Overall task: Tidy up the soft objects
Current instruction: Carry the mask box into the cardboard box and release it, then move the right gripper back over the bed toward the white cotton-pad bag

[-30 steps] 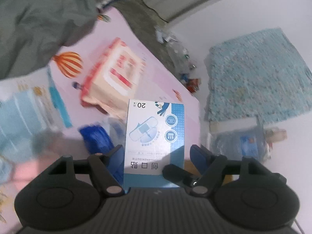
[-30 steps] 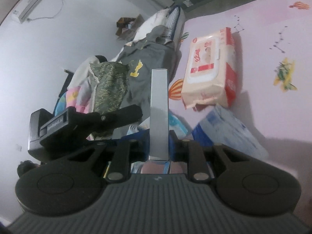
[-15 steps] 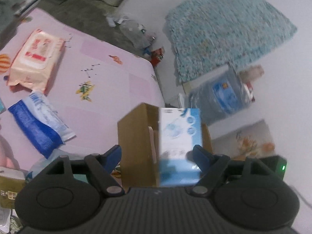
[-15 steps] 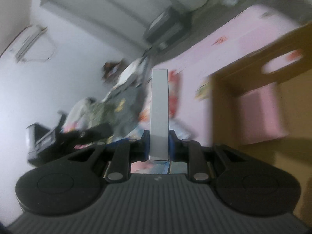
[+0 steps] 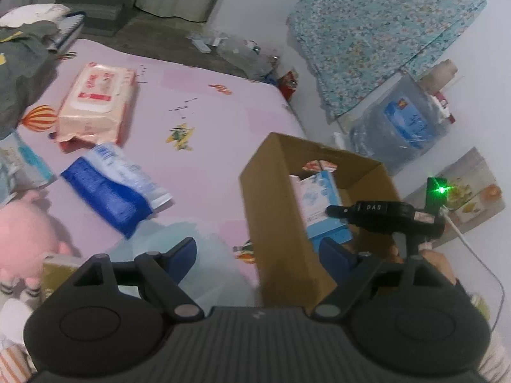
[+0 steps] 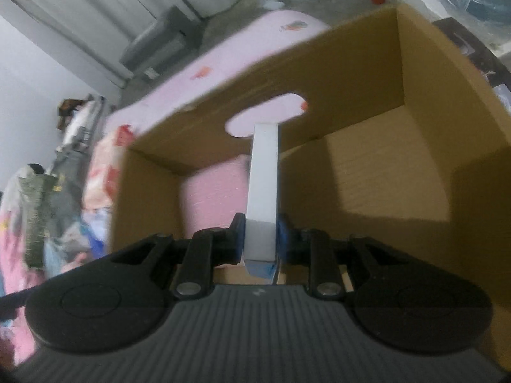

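Box pack held inside the carton

Cardboard carton (image 6: 367, 172) stands open-topped on the pink printed sheet (image 5: 204, 102), with an oval handle hole in its far wall. The right gripper (image 6: 260, 234) reaches into it, its blue pads on either side of a thin white-and-blue box pack (image 6: 263, 191) held edge-on; the jaws are easing open, yet the pack sits between them with the pads against its sides. From the left wrist view the same pack (image 5: 319, 204) shows its blue-printed face inside the carton (image 5: 281, 223), below the right gripper's black body.

The left gripper (image 5: 257, 253) has its jaws spread wide and widening, one blue finger (image 5: 182, 253) over the sheet, the other beside the carton's near wall; they pinch nothing.

Out on the sheet lie a peach wet-wipes pack (image 5: 95, 105), a blue-and-white pouch (image 5: 115, 191) just below it, and a pink plush toy (image 5: 25, 239) at the left edge. Grey clothing (image 5: 19, 73) is heaped at the far left. Beyond the bed a water jug (image 5: 402, 127) lies under a teal patterned cloth (image 5: 383, 32).
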